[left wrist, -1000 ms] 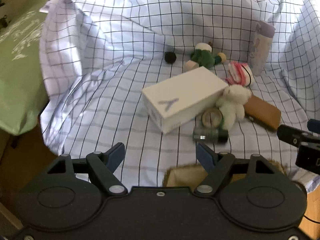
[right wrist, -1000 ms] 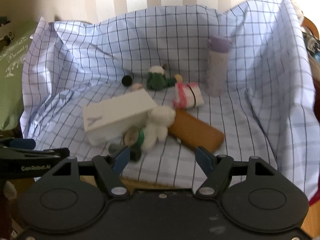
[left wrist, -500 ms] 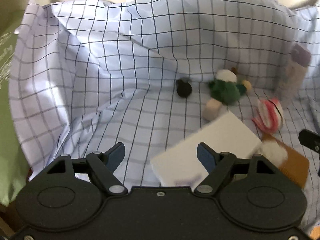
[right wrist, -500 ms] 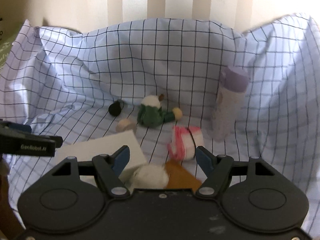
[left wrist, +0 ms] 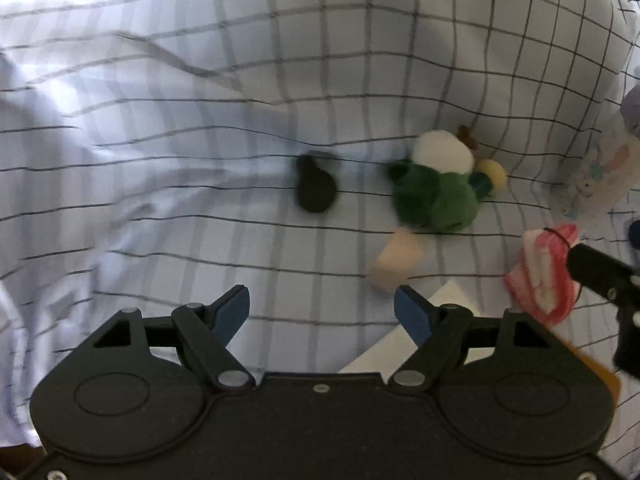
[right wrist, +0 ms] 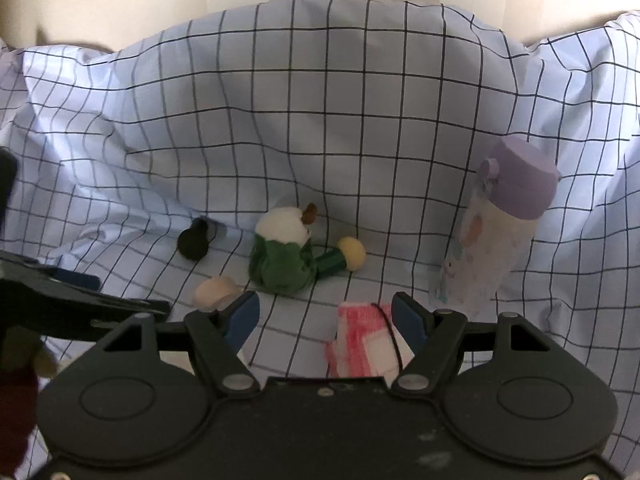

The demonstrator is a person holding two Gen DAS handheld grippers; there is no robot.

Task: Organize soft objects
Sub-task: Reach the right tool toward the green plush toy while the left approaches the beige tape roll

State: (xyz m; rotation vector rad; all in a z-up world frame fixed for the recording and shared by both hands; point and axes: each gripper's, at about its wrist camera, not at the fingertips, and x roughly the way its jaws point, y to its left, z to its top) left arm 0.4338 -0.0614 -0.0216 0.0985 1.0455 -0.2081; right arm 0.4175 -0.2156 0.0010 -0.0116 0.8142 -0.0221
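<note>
The pale blue cotton sheet with a dark grid pattern [right wrist: 360, 120] covers the whole work area and rises in folds beyond both my claws. Next in size, the tall white printed bottle with a lilac flip lid [right wrist: 496, 228] stands upright ahead and to the right of my right claw [right wrist: 325, 312], just beyond its right finger. A white flat cardboard box [left wrist: 384, 344] lies close under my left claw [left wrist: 322, 306], its corner showing beside the right fingertip; the rest is hidden by the claw body.

The green plush doll with a white head and a yellow round hand [right wrist: 288, 256] lies on its side straight ahead of my right claw, apart from both fingers; from my left claw it sits ahead and to the right. The pink-and-white striped rolled cloth bound with a black band [right wrist: 368, 340] lies between my right claw's fingers, nearer the right one, with no pad pressing on it. The small black rounded object [left wrist: 314, 186] rests ahead of my left claw, left of the doll. The small peach foam block [left wrist: 396, 260] lies just ahead of my left claw's right fingertip, blurred.

Both my claws stand spread and hold nothing.
</note>
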